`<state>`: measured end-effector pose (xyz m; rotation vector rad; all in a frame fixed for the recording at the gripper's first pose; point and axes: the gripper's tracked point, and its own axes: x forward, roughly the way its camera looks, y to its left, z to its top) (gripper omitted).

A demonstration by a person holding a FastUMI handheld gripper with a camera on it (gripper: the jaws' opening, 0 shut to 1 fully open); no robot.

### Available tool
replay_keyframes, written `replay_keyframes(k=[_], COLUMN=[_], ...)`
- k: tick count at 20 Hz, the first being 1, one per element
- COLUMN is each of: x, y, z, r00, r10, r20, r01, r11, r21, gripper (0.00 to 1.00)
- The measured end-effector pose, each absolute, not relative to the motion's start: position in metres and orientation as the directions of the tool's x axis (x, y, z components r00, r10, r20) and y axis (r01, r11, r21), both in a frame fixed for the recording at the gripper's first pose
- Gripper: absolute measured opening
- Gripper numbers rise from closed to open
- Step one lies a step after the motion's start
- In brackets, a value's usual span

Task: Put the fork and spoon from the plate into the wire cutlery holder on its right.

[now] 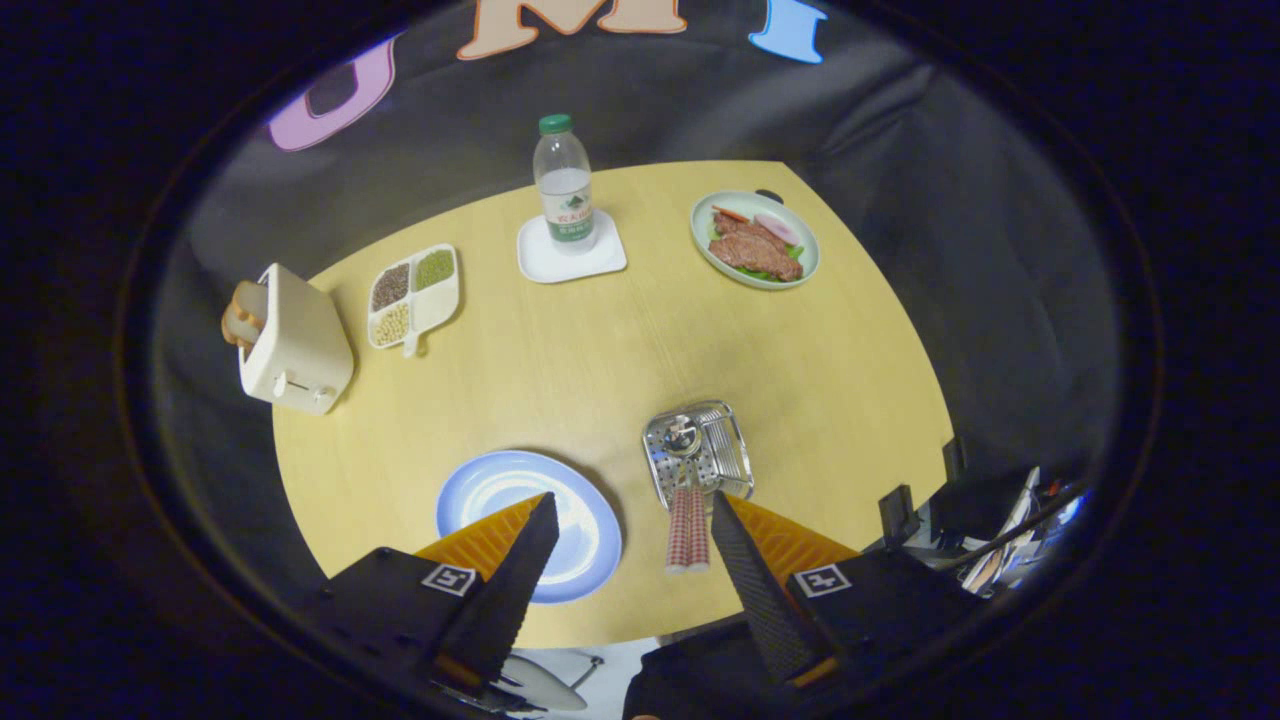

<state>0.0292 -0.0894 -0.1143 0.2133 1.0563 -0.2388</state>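
Note:
The blue plate (500, 490) lies on the round wooden table just ahead of my left finger, and its surface is bare. To its right stands the perforated metal cutlery holder (722, 448). The fork and spoon (687, 528) rest in it side by side, heads inside and red checked handles sticking out over its near rim, close beside my right finger. My gripper (632, 515) hovers high above the table's near edge, open, with nothing between its fingers.
Farther back are a white toaster (297, 345) with bread at the left, a divided dish of beans (413, 292), a water bottle (564, 180) on a white coaster, and a plate of meat (755, 240). Clutter (1000, 530) sits off the table's right.

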Motion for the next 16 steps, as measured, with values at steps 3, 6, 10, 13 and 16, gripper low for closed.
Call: replay_keyframes(k=[3,6,10,13,16], x=[0.035,0.042,0.061,0.084,0.095], y=[-0.085,-0.085,-0.07,-0.056,-0.051], z=[-0.103,-0.09,-0.072,-0.039,-0.004], r00=[0.591,0.7,0.825,0.925,0.976], r10=[-0.099,-0.113,-0.083,-0.035,-0.008], r20=[-0.8,-0.705,-0.559,-0.378,-0.216], r01=[0.263,0.218,0.144,0.079,0.031], r11=[0.962,0.974,0.987,0.992,0.994], r21=[0.076,0.06,0.067,0.103,0.106], gripper=[0.98,0.98,0.98,0.98,0.98])
